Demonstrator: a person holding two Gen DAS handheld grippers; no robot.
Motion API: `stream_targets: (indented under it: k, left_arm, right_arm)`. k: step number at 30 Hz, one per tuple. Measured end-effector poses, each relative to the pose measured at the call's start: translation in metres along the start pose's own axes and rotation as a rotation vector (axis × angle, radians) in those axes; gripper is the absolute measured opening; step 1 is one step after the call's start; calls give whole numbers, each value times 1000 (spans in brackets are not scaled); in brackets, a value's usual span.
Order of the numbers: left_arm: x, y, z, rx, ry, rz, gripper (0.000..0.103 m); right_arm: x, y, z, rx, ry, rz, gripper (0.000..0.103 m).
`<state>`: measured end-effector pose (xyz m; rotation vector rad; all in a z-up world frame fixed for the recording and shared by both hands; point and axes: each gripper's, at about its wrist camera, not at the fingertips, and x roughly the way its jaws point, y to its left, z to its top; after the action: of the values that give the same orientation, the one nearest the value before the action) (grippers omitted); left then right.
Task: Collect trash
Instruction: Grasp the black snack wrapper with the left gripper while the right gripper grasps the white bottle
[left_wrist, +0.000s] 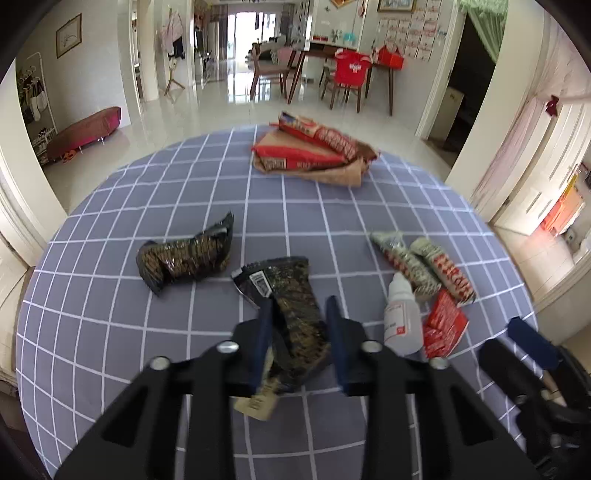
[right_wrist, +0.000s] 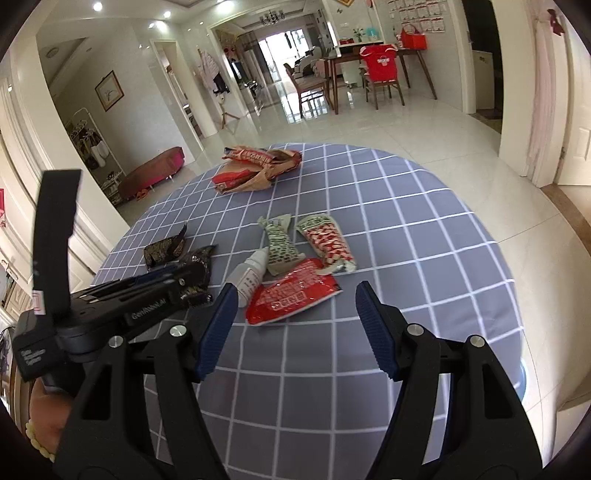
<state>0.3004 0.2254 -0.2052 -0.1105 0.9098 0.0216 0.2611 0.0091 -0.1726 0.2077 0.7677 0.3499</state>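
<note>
A tiled living room with a dining set at the far end; in front of me a round table (left_wrist: 110, 332) under a grey-blue checked cloth, littered with wrappers.

My left gripper (left_wrist: 300, 339) has a dark, gold-printed wrapper (left_wrist: 295, 295) between its blue pads. The wrapper's long axis runs away from me, near to far, its barcode end sticking out beyond the fingertips and a pale end hanging back under the jaws. The jaws stand narrow; they look pinched on the foil, though I cannot be sure the right-hand pad is pressing. A second dark wrapper (left_wrist: 188, 258) lies just to the left and a little farther off, lying crosswise.

My right gripper (right_wrist: 295, 328) hangs wide and holds nothing. Straight ahead of it, just beyond the tips, lies the red sachet (right_wrist: 291, 295), long axis running left to right. Touching its left end is a small white dropper bottle (right_wrist: 251, 275), pointing far-right, and behind are two crumpled green-and-red wrappers (right_wrist: 325, 243). Far across the table sits a heap of red and brown packaging (right_wrist: 255, 170).

The right hand is nearer the sachet; I judge a short forward dip would straddle it.
</note>
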Motion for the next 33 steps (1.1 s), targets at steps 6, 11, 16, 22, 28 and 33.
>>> stream_targets:
  k: [6, 11, 16, 22, 28, 33]
  left_arm:
    - [-26, 21, 0, -68, -78, -83, 18]
    - [-42, 37, 3, -101, -111, -110, 18]
    - [-49, 51, 1, -127, -114, -123, 18]
    - [-52, 57, -2, -129, -109, -118, 18]
    - [-65, 50, -9, -109, -113, -121, 18]
    - [-82, 39, -11, -89, -129, -131, 18]
  right_arm:
    - [15, 19, 2, -50, 27, 19, 66]
    - [32, 40, 6, -96, 54, -2, 57]
    - [49, 54, 11, -126, 79, -42, 57]
    - [69, 63, 6, -189, 145, -79, 33]
    - [54, 56, 0, -164, 106, -7, 32]
    - [22, 54, 4, -129, 61, 55, 32]
